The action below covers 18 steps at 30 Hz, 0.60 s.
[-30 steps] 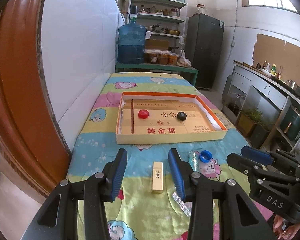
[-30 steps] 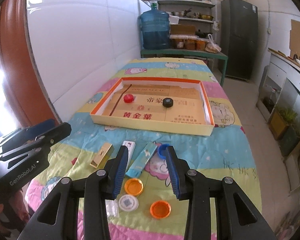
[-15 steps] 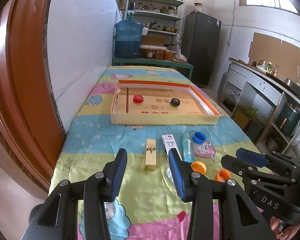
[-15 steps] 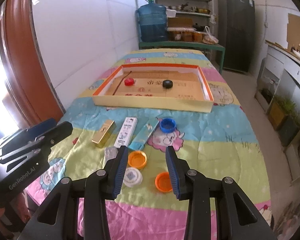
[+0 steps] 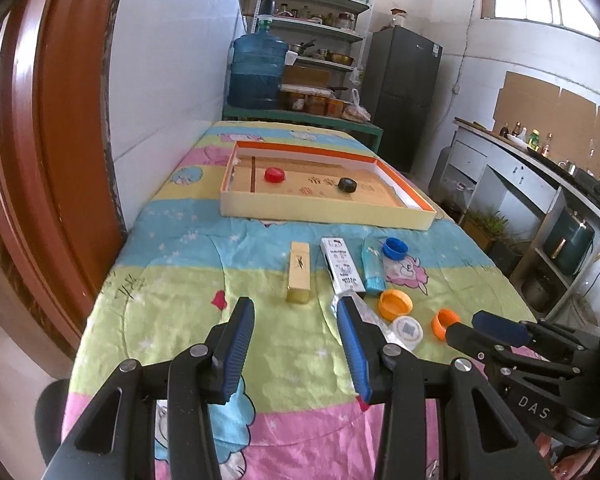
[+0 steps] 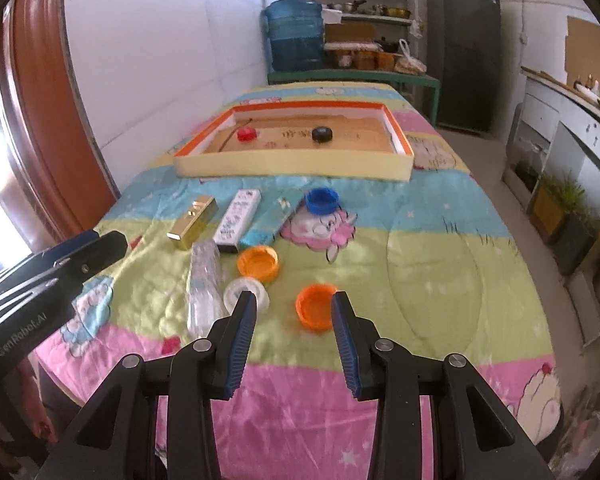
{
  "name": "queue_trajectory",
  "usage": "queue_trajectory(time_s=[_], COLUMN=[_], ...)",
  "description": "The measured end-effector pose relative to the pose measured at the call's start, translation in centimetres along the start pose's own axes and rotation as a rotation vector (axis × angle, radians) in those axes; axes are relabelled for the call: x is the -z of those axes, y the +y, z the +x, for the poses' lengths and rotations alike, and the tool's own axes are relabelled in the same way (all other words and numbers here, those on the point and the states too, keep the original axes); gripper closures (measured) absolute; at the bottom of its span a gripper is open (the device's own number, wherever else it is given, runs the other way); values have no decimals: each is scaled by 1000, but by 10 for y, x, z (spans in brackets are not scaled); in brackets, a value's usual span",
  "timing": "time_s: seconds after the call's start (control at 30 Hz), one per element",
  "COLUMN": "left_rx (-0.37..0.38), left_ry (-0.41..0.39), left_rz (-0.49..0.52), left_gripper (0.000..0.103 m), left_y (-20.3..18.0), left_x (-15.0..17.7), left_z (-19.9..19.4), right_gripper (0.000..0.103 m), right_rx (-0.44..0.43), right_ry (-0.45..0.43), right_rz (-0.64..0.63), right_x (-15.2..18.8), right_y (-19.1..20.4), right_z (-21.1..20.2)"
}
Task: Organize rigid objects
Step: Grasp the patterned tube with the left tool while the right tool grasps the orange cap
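A shallow orange-rimmed cardboard box (image 5: 324,214) (image 6: 292,168) lies across the table and holds a red cap (image 5: 274,175) (image 6: 247,134) and a black cap (image 5: 347,185) (image 6: 323,133). In front of it lie a gold box (image 5: 299,271) (image 6: 193,222), a white box (image 5: 342,265) (image 6: 238,220), a teal box (image 5: 373,267) (image 6: 272,218), a blue cap (image 5: 394,248) (image 6: 321,201), two orange caps (image 6: 258,263) (image 6: 316,307), a white cap (image 6: 246,295) and a clear packet (image 6: 204,288). My left gripper (image 5: 296,322) is open and empty, short of the gold box. My right gripper (image 6: 294,310) is open and empty, just short of the near orange cap.
The table has a cartoon-print cloth (image 6: 420,248). A white tiled wall (image 5: 172,80) and a brown door frame (image 5: 40,140) run along the left. A green table with a water jug (image 5: 258,68), shelves and a dark fridge (image 5: 404,96) stand behind. Counters (image 5: 540,184) line the right.
Both grippers have drawn back toward the near end of the table, bringing the loose caps and boxes into view. Both stay open; no object has moved.
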<state>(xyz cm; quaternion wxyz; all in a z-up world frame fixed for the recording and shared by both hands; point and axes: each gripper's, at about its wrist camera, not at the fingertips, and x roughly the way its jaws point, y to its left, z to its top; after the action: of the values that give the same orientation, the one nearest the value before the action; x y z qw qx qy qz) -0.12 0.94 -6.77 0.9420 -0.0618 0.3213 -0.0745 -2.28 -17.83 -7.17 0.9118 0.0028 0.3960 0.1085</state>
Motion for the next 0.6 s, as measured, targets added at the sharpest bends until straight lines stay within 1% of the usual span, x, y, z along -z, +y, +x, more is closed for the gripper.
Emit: queue_trajectory(time_s=[0.2, 0.37, 0.5, 0.6], left_rx=[33, 61, 73, 66], left_ry=[9, 26, 37, 48], left_rz=[3, 9, 1, -6], left_gripper=[60, 60, 60, 60], left_y=[-5, -20, -33, -43], left_x=[10, 9, 6, 6], left_z=[2, 8, 17, 27], right_gripper=[63, 63, 63, 63], right_rx=[-14, -5, -1, -12], right_ry=[12, 22, 19, 23], right_rz=[23, 18, 9, 12], right_x=[6, 6, 7, 8], right_y=[-6, -7, -9, -12], right_z=[8, 16, 21, 25])
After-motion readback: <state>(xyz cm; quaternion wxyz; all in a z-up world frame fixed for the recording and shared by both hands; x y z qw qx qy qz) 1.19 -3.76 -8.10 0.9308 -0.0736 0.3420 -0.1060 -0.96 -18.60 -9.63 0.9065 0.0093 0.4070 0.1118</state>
